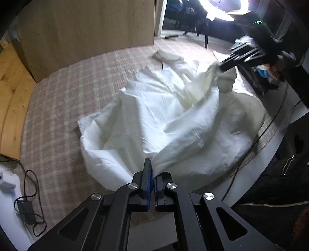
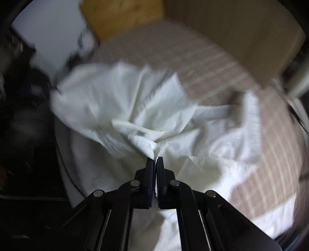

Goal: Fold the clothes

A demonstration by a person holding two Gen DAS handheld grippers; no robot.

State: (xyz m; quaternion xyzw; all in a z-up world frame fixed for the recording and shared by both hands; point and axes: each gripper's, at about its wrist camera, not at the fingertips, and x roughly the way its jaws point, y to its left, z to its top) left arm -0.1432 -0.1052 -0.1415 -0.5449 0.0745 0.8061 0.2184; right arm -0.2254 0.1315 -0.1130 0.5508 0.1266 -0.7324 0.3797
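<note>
A white garment (image 1: 164,115) lies crumpled and partly lifted over a beige checked bedspread (image 1: 58,108). My left gripper (image 1: 152,170) is shut on a bunched edge of the garment at its near side. My right gripper (image 1: 222,66) shows at the upper right of the left wrist view, shut on the garment's far edge and holding it up. In the right wrist view the right gripper (image 2: 156,160) pinches a hemmed fold of the white garment (image 2: 135,104); that view is blurred.
A wooden panel (image 1: 87,32) stands behind the bed. A black power adapter with cable (image 1: 26,208) lies at the left edge. A bright ring lamp (image 1: 222,9) shines at the top right. A thin cable (image 1: 251,144) runs along the bed's right edge.
</note>
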